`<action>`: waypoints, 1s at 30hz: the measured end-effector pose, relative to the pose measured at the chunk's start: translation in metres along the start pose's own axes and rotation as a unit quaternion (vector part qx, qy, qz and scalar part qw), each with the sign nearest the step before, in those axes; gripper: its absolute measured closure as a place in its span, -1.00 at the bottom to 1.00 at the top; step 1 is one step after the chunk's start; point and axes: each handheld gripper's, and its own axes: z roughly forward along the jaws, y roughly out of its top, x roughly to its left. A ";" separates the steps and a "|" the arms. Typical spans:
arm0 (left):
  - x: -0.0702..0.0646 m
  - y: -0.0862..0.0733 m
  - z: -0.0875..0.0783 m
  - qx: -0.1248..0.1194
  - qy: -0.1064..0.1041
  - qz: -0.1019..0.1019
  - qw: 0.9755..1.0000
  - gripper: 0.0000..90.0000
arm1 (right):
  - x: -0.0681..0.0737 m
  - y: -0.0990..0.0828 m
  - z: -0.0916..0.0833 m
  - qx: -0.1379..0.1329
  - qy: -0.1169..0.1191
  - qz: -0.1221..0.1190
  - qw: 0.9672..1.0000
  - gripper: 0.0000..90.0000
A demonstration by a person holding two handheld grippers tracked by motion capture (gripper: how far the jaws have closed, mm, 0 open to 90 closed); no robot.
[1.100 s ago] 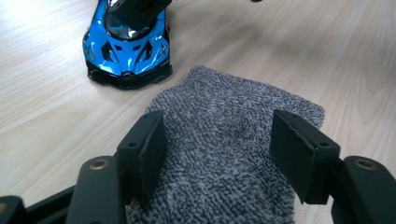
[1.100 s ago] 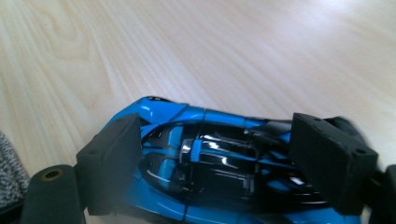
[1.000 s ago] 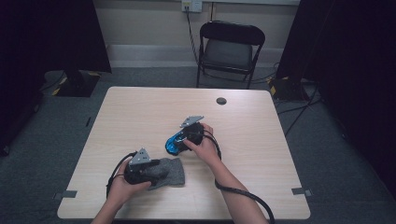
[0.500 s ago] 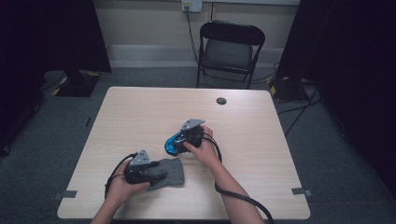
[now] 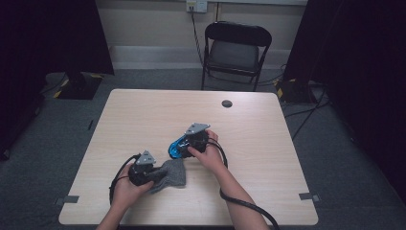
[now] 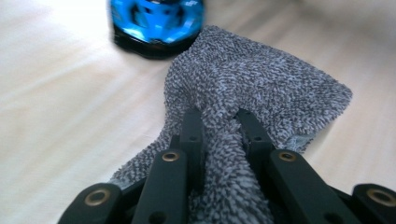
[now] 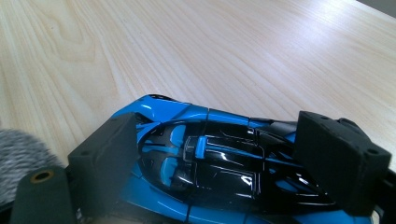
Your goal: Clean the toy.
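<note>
1. Grey cloth: lies on the counter in its near-left part, at about 7 o'clock from the counter's centre. In the left gripper view the cloth is a looped terry fabric, bunched into a ridge at its near end.
2. Blue toy car: rests on the counter just beyond the cloth, at about 1 o'clock from it. In the right gripper view the car has a blue body with glossy black panels.
3. Left tongs: the jaws have just been closing and now pinch the bunched ridge of the cloth; in the left gripper view the tongs have fabric pressed between both black jaws.
4. Right tongs: in the right gripper view the tongs stand wide, one pad against each flank of the car, gripping it across its width.
5. Black round disc: set in the counter at 12 o'clock, near the far edge, well apart from both items.
</note>
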 end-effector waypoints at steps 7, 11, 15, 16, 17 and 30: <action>0.026 0.004 0.002 -0.012 0.026 -0.041 0.999 0.70 | 0.000 -0.001 0.000 -0.006 -0.001 0.000 1.000 -0.70; 0.037 0.006 0.001 -0.015 0.042 -0.053 0.998 0.71 | 0.000 0.000 0.000 -0.001 0.000 -0.001 1.000 -0.70; 0.047 0.007 0.000 -0.020 0.059 -0.070 0.996 0.71 | 0.000 -0.001 0.000 -0.005 0.000 0.000 1.000 -0.70; 0.049 0.007 0.000 -0.018 0.060 -0.071 0.995 0.71 | 0.000 -0.001 0.000 -0.006 0.000 0.000 1.000 -0.70; 0.050 0.008 0.000 -0.018 0.063 -0.073 0.995 0.71 | 0.000 -0.001 0.000 -0.006 0.000 0.000 1.000 -0.70; 0.064 0.011 0.001 -0.028 0.095 -0.085 0.991 0.70 | 0.000 -0.002 0.000 -0.007 0.001 0.000 1.000 -0.70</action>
